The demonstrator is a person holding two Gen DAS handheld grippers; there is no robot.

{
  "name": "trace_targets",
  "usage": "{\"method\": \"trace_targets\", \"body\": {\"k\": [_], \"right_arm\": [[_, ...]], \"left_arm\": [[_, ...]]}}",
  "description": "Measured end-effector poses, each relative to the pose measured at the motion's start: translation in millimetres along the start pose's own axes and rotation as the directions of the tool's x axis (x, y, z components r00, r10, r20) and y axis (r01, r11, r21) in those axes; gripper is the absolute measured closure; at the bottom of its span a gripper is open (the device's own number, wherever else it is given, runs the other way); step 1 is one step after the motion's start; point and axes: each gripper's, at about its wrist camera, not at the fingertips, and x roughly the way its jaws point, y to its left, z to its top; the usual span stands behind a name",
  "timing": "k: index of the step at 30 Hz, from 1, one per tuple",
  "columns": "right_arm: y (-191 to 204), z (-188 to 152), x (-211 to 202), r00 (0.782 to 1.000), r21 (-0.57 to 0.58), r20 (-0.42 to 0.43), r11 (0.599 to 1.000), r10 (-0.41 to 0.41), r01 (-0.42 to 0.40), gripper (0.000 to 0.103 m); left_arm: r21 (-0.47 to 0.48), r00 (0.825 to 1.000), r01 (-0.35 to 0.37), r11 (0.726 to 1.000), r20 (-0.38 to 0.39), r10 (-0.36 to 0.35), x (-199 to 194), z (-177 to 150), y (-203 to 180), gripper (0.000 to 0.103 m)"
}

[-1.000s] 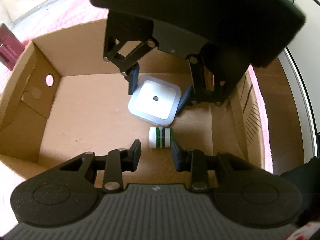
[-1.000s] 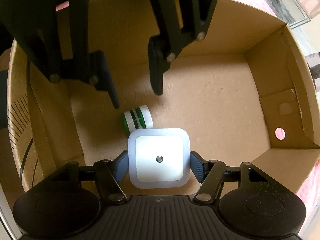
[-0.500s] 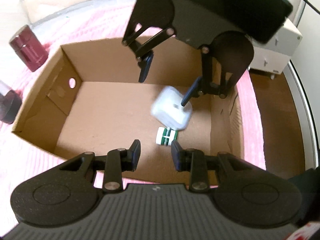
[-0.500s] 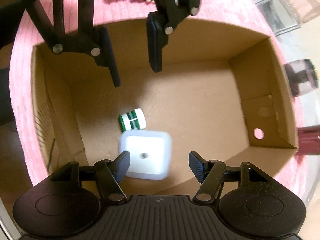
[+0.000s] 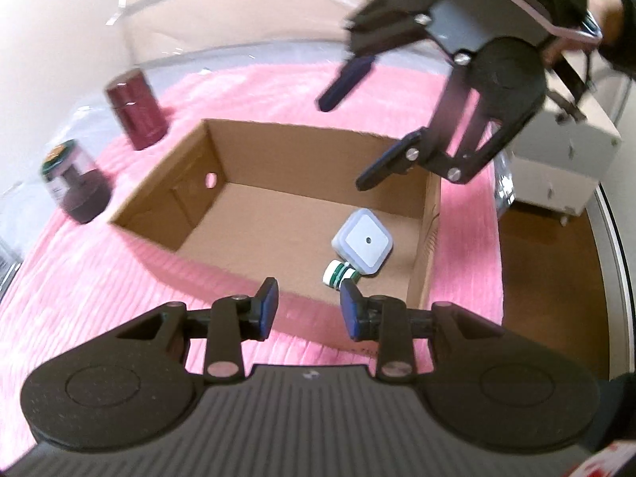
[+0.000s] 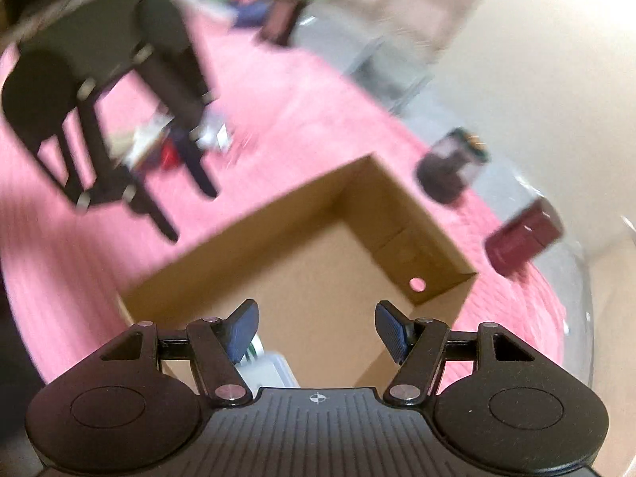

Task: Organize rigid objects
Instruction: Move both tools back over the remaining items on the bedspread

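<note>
A white square night light lies inside the open cardboard box near its right wall, with a small white and green spool touching its near side. My left gripper is open and empty, above the box's near wall. My right gripper hangs open and empty above the box's far right corner. In the right wrist view my right gripper is open over the box, and the night light shows partly behind the left finger.
The box sits on a pink ribbed cloth. A maroon canister and a dark jar with a green lid stand left of the box. A white cabinet is at the right. Blurred small items lie on the cloth beyond the box.
My right gripper opened and let go of the night light, which dropped into the box beside the spool. Both grippers have risen up and away from the box.
</note>
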Motion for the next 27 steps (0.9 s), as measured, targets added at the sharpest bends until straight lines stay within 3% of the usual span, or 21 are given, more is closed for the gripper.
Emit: {"method": "trace_targets", "body": {"k": [5, 13, 19, 22, 27], "right_arm": [[25.1, 6.6, -21.0, 0.992, 0.224, 0.116, 0.974, -0.042, 0.015, 0.041], [89.3, 27.5, -47.5, 0.957, 0.353, 0.285, 0.935, -0.062, -0.044, 0.040], [136.3, 44.3, -41.6, 0.938, 0.396, 0.340, 0.915, -0.065, -0.080, 0.040], [157.7, 48.5, -30.3, 0.941, 0.406, 0.330, 0.911, -0.069, -0.075, 0.040], [184.3, 50.2, -1.3, 0.951, 0.400, 0.297, 0.916, -0.084, -0.044, 0.040]], "left_arm": [[-0.099, 0.996, -0.068, 0.993, 0.051, 0.073, -44.8, -28.5, 5.5, 0.068], [-0.271, 0.966, -0.215, 0.938, 0.081, 0.244, -114.3, -103.9, 23.1, 0.048], [-0.395, 0.924, -0.322, 0.860, 0.067, 0.377, -146.7, -161.0, 33.4, 0.034], [-0.456, 0.908, -0.349, 0.818, 0.051, 0.416, -152.9, -186.6, 35.9, 0.032], [-0.569, 0.876, -0.390, 0.724, 0.014, 0.483, -149.9, -221.1, 35.4, 0.030]]}}
